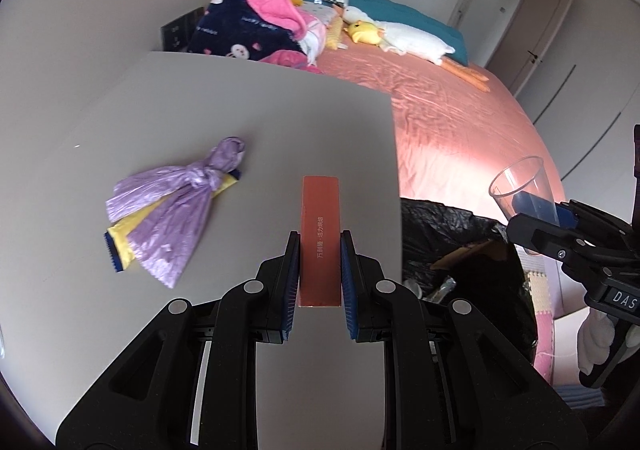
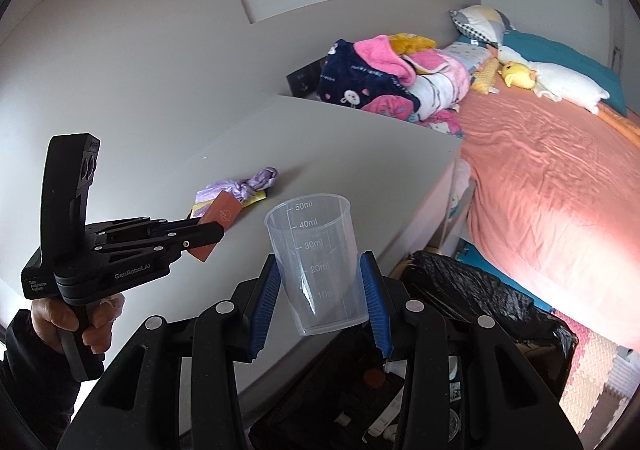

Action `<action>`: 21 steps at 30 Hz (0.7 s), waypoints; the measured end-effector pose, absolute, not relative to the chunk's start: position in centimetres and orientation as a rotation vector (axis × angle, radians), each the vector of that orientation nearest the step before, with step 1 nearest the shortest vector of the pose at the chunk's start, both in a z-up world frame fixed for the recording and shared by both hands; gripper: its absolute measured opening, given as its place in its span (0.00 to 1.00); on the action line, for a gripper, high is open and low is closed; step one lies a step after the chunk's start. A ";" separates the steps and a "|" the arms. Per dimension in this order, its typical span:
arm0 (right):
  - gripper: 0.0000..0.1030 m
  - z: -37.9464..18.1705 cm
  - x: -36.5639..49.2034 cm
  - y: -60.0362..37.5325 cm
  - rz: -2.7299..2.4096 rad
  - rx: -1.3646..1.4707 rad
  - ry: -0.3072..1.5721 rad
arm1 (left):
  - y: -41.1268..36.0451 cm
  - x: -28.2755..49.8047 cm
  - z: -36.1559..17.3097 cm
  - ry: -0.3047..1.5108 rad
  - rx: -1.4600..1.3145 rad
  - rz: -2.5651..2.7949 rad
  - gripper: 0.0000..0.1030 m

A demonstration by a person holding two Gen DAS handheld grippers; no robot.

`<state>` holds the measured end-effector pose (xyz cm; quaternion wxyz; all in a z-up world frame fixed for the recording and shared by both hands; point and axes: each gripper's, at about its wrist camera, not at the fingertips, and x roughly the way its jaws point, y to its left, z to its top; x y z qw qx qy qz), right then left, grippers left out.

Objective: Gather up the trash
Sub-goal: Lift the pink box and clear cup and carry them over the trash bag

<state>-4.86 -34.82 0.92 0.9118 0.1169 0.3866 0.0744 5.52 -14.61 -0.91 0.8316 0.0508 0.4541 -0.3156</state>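
Observation:
My left gripper (image 1: 320,238) is shut on a slim orange-red box (image 1: 320,218), held lengthwise above the grey table (image 1: 260,110). In the right wrist view the same gripper (image 2: 208,236) carries the box (image 2: 222,212) over the table, with a hand (image 2: 60,322) on its handle. My right gripper (image 2: 320,260) is shut on a clear plastic measuring cup (image 2: 312,234), upright, near the table's edge; the cup (image 1: 520,186) also shows at the right of the left wrist view. A black-lined trash bin (image 2: 480,302) stands open below, holding trash. A knotted purple bag (image 1: 176,206) on a yellow packet lies on the table.
A bed (image 1: 460,122) with a pink-orange sheet runs beside the table, with folded blankets (image 1: 256,26), pillows and plush toys at its head. The bin (image 1: 460,246) stands between table and bed. Foam floor mats (image 2: 592,366) lie past the bin.

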 end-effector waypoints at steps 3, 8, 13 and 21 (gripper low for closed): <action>0.42 1.0 -5.5 -35.7 0.130 0.252 0.794 | -15.9 5.1 -0.8 0.965 0.120 -0.703 0.18; 0.42 1.0 -6.8 -37.1 0.093 0.263 0.785 | -17.7 4.1 -0.8 0.972 0.132 -0.750 0.18; 0.42 1.1 -8.1 -38.2 0.067 0.275 0.778 | -19.4 3.1 -1.0 0.986 0.146 -0.792 0.18; 0.42 1.5 -9.8 -39.8 0.034 0.291 0.766 | -21.9 1.6 -0.8 0.998 0.174 -0.863 0.18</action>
